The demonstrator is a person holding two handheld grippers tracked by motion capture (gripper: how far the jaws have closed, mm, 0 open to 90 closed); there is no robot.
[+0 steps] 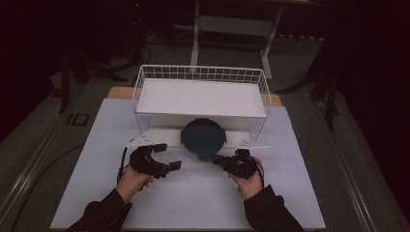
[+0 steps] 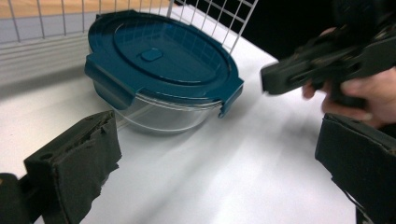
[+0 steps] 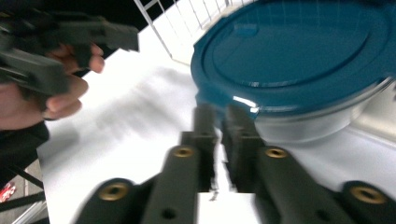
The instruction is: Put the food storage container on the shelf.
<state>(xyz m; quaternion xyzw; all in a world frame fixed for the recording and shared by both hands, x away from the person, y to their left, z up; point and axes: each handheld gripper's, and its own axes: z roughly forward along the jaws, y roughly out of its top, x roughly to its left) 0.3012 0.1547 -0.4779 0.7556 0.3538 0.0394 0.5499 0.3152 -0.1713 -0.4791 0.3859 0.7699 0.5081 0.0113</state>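
container: a round glass container with a dark blue clip-on lid is sitting on the white desk, right at the front edge of the wire basket, both grippers nearby but not touching it

left hand-held gripper: jaws are standing wide apart with nothing between them, hanging just left of the container

right hand-held gripper: jaws are pinched together, empty, pointing at the near lid clip

what I'm guessing is happening: they're lining up to work on the lid clips

what could go wrong: closed jaws poking the clip could shove the whole container back into the basket, since nothing's bracing it. Glass on a smooth desk is probably sliding easily.
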